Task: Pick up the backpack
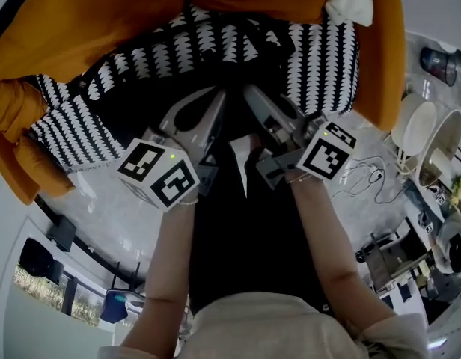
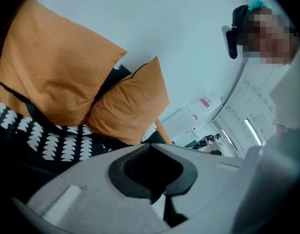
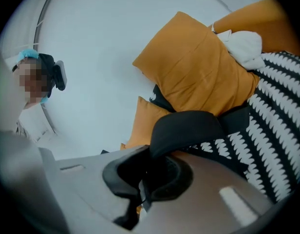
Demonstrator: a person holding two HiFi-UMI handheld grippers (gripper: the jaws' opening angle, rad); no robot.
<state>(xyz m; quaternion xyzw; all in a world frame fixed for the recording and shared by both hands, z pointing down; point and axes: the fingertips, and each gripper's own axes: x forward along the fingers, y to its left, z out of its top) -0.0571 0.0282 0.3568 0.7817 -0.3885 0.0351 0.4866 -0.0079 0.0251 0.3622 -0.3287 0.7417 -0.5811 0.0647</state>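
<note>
1. The backpack [image 1: 185, 51], black with a white zigzag print, is lying against the orange cushions [image 1: 81, 21] at the top of the head view, directly ahead of both grippers.
2. The right gripper [image 1: 253, 97] is reaching into the dark middle part of the backpack. In the right gripper view its jaws are clamping a black strap [image 3: 189, 126], which is arching up out of the pads [image 3: 164, 179] and running back to the patterned fabric [image 3: 276, 106].
3. The left gripper [image 1: 215, 99] is reaching in just beside the right one, and their tips are almost meeting at the same dark patch. In the left gripper view its jaws are standing together, with only a thin dark seam showing between them [image 2: 152, 172]. Whether they are pinching any fabric cannot be told.
4. The marker cubes are sitting at the near ends of the grippers, the left cube [image 1: 159, 172] and the right cube [image 1: 328, 149], with the person's forearms running down the picture behind them.
5. A white cloth [image 3: 242, 45] is lying on the cushions above the backpack.
</note>
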